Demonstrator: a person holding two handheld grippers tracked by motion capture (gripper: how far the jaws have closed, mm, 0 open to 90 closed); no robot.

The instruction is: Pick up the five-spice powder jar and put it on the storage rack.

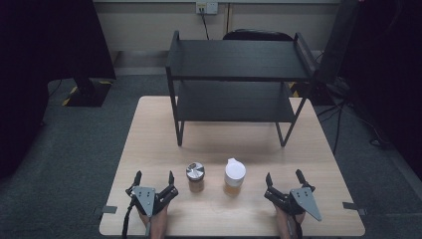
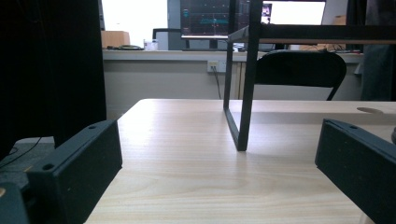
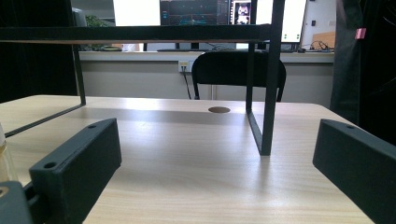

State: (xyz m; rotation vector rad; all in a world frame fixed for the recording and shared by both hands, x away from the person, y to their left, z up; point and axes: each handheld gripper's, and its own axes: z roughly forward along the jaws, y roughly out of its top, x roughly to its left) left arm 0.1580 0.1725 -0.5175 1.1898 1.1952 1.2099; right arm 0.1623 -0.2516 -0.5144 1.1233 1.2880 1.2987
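The table has lots of bare wood in the middle. A black rack stands at the far side, and its thin legs come down near the far corners. Two jars stand close to the near edge, side by side but not touching: a jar with a shiny lid and a jar with a white lid.

The left gripper sits at the near edge, just left of the shiny-lid jar. Its jaws are spread wide and hold nothing. The right gripper sits right of the white-lid jar, also spread wide and empty. Neither gripper touches a jar.
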